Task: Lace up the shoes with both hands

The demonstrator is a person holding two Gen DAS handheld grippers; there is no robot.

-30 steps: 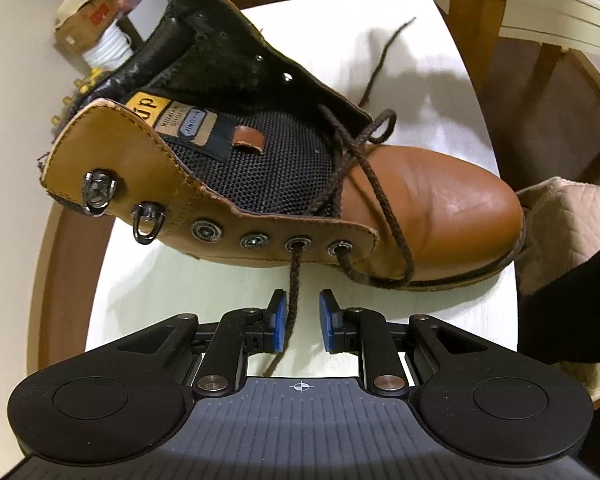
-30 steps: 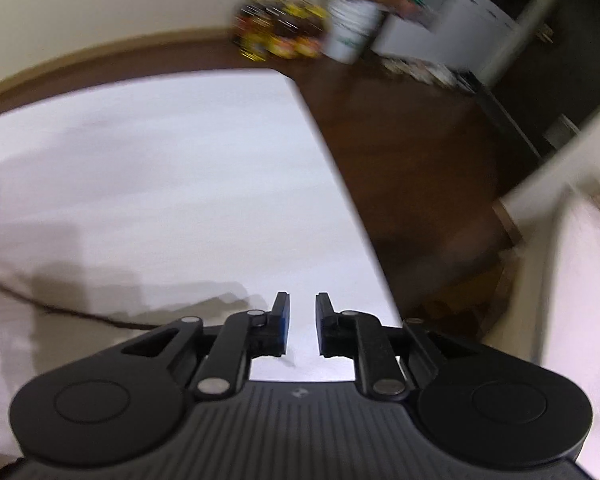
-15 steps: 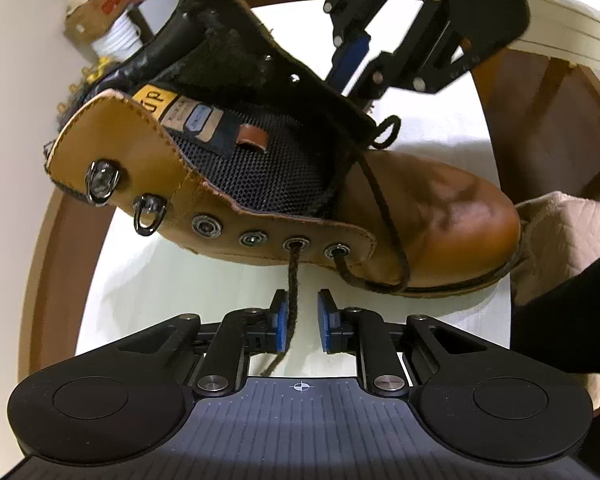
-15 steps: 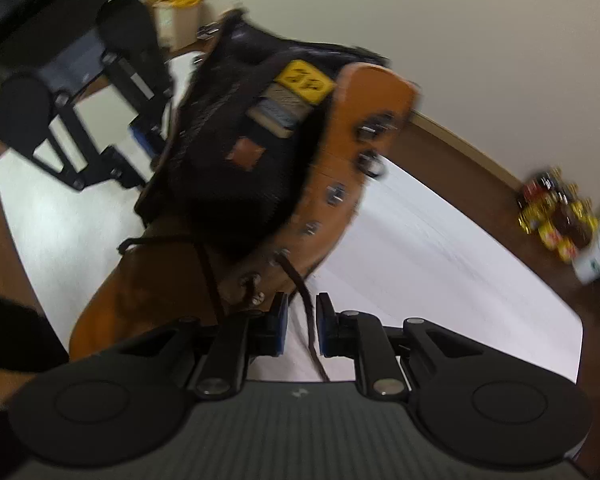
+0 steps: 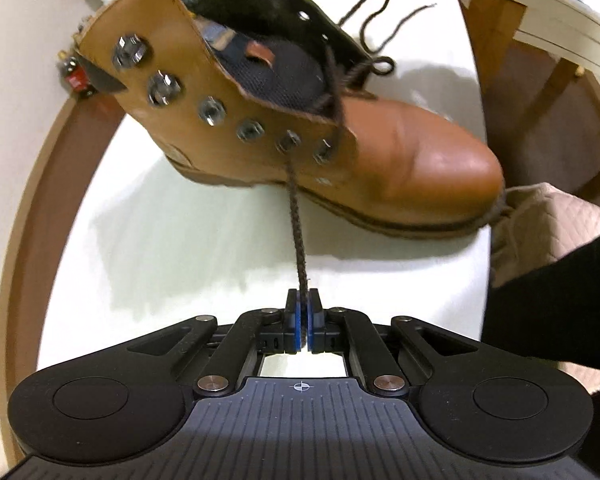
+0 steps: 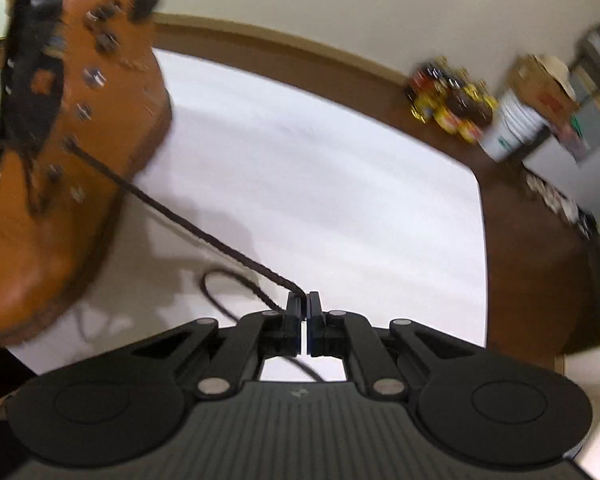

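A tan leather boot stands on the white round table, toe to the right, tongue open. It also shows in the right wrist view, blurred, at the left. My left gripper is shut on the dark brown lace, which runs taut from an eyelet on the boot's near side. My right gripper is shut on the other lace end, which runs taut from an eyelet on the boot's far side. A slack loop of that lace lies on the table beside the gripper.
A beige quilted cloth and a dark sleeve sit at the table's right edge. Bottles, a white bucket and a cardboard box stand on the floor past the table. A wooden table leg stands beyond.
Both grippers have closed on their lace ends and pulled back from the boot, drawing the laces taut. The boot has tipped upright.
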